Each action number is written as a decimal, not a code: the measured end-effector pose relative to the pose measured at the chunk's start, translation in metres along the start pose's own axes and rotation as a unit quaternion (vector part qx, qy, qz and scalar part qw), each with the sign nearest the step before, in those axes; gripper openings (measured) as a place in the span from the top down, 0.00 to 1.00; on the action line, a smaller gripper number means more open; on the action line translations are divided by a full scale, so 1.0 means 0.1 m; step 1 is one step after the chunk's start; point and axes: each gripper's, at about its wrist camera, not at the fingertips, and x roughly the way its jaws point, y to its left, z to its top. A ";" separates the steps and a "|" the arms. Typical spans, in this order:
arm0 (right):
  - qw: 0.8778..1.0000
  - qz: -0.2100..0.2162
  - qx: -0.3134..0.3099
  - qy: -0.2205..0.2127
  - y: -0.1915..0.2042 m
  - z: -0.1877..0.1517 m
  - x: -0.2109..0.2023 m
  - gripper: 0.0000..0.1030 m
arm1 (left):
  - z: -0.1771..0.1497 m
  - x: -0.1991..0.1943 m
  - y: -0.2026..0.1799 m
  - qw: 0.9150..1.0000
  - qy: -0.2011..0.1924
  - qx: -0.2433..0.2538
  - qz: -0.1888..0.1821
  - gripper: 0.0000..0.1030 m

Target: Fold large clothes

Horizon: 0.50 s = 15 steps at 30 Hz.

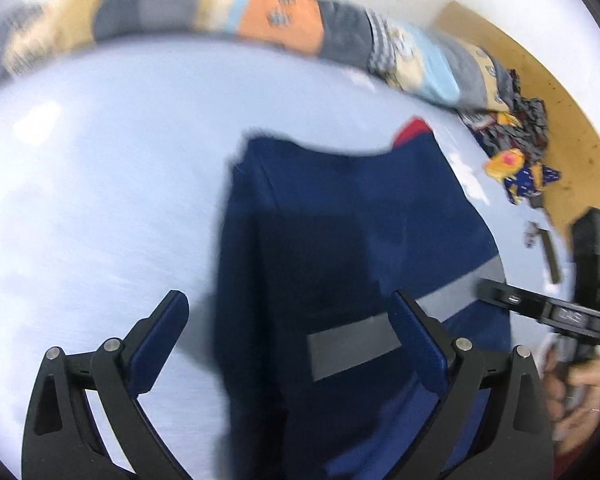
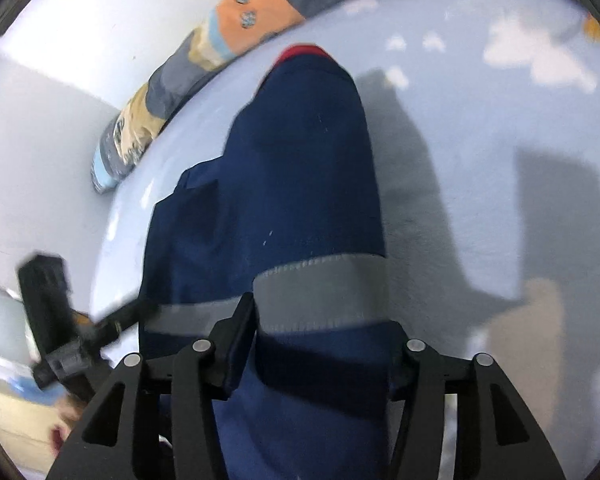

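Navy fabric, a large garment point(image 1: 339, 240) with a grey reflective band point(image 1: 355, 344) and a strip of red at its far end, lies on a pale blue bed sheet point(image 1: 100, 184). It looks already doubled into a long narrow panel, though motion blur makes the layers hard to count. At the far left, your left tool point(image 1: 290, 340) has its fingers spread wide, one over bare sheet, the other over the garment's near part, pinching nothing. Moving right, your right tool point(image 2: 323, 364) straddles the cloth just below the band; its fingers stand apart with fabric between them, apparently not pressed on it. Behind, a patchwork quilt point(image 1: 260, 20) edges the bed, and a loose heap of patterned clothes point(image 1: 515, 148) lies at far right. Judging by this, lengthwise folding is done; a crosswise fold or two remains, and that heap is unfolded.
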 end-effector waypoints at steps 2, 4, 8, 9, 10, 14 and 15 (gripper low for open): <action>0.998 -0.052 -0.030 -0.028 0.11 -0.11 -0.21 0.46 | -0.12 -0.21 0.02 0.999 -0.034 0.007 0.032 0.02; 0.992 -0.096 -0.055 -0.069 0.17 -0.21 -0.43 0.46 | -0.34 -0.42 0.00 0.997 -0.059 0.012 0.046 0.02; 0.988 -0.062 -0.084 -0.117 0.23 -0.60 -0.83 0.54 | -0.76 -0.56 -0.27 0.992 -0.087 0.057 0.072 0.02; 0.987 -0.059 -0.085 -0.122 0.25 -0.71 -0.86 0.71 | -0.80 -0.54 -0.37 0.991 -0.090 0.071 0.075 0.02; 0.987 -0.057 -0.086 -0.121 0.26 -0.88 -0.85 0.81 | -0.91 -0.54 -0.47 0.987 -0.095 0.093 0.086 0.02; 0.987 -0.074 -0.099 -0.101 0.37 -1.34 -0.68 0.89 | -1.12 -0.43 -0.77 0.971 -0.113 0.148 0.150 0.02; 0.987 -0.081 -0.099 -0.099 0.40 -1.37 -0.62 0.89 | -1.14 -0.36 -0.81 0.969 -0.109 0.157 0.157 0.02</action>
